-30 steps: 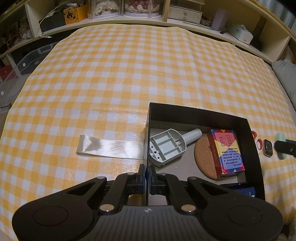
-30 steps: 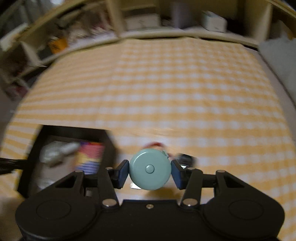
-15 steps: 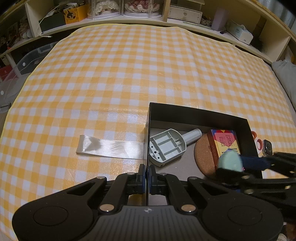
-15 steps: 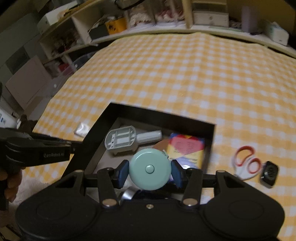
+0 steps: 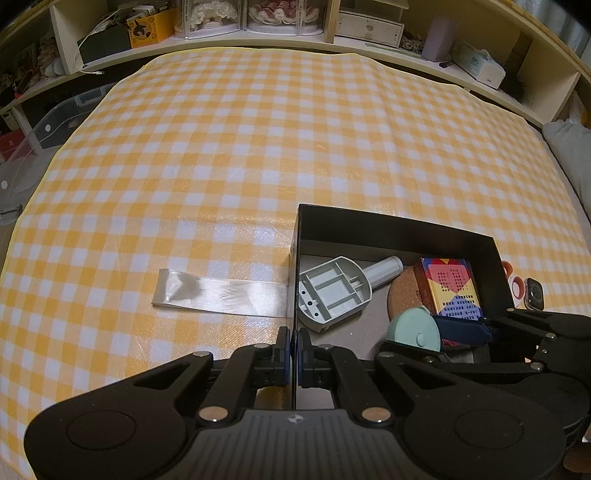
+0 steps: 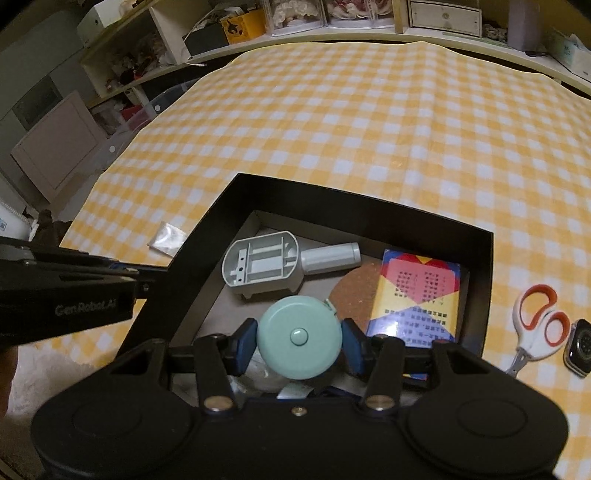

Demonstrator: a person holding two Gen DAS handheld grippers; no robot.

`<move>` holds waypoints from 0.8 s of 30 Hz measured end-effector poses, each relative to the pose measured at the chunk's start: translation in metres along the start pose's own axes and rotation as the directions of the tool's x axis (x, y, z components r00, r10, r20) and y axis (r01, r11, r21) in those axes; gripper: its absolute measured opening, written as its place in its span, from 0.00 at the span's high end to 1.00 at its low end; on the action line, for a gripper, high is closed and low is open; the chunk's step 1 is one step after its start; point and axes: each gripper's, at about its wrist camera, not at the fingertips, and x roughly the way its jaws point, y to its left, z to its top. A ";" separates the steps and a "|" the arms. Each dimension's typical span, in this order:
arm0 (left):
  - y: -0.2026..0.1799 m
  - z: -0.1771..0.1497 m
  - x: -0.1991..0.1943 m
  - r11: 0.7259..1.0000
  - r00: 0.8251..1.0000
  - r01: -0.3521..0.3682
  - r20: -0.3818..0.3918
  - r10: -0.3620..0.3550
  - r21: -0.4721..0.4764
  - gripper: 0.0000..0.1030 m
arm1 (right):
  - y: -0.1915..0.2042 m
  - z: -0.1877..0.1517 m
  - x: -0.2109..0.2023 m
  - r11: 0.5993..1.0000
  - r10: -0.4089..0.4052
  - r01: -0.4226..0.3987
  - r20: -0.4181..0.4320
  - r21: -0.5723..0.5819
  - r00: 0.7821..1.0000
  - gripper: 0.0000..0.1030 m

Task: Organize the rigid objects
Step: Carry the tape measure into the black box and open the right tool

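Note:
A black open box (image 5: 399,230) (image 6: 354,203) sits on the yellow checked cloth. Inside lie a grey plastic handled part (image 5: 334,291) (image 6: 266,266), a cork coaster (image 5: 404,299) (image 6: 351,291) and a colourful card box (image 5: 452,290) (image 6: 419,299). My left gripper (image 5: 294,354) is shut on the box's left wall. My right gripper (image 6: 299,341) (image 5: 417,332) is shut on a round mint-green tape measure (image 6: 299,338) (image 5: 415,328) and holds it over the box's near part.
Orange-handled scissors (image 6: 537,325) (image 5: 511,280) and a smartwatch (image 6: 580,347) (image 5: 533,293) lie on the cloth right of the box. A clear plastic strip (image 5: 218,291) lies left of it. Shelves with clutter (image 5: 280,14) run along the far edge.
My right gripper has carried the tape measure left from beside the scissors to over the box and lowered it. The left gripper has stayed on the box wall.

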 end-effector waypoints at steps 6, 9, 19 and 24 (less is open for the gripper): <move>0.000 0.000 0.000 1.000 1.000 0.000 0.001 0.000 -0.001 0.97 | -0.001 0.000 0.006 1.000 0.013 -0.013 0.005 0.012 1.000 0.45; 0.000 0.000 0.000 1.000 1.000 0.001 0.001 -0.001 0.000 0.97 | -0.002 -0.001 0.007 1.000 0.007 -0.007 -0.014 0.014 1.000 0.45; 0.000 0.000 0.000 1.000 1.000 0.001 0.000 -0.001 -0.001 0.97 | -0.002 -0.002 0.006 1.000 0.012 -0.011 -0.038 0.019 0.999 0.43; 0.000 0.000 0.000 1.000 1.000 0.001 0.000 -0.001 0.000 0.97 | -0.002 -0.002 0.003 1.000 0.016 -0.015 -0.038 0.023 0.999 0.38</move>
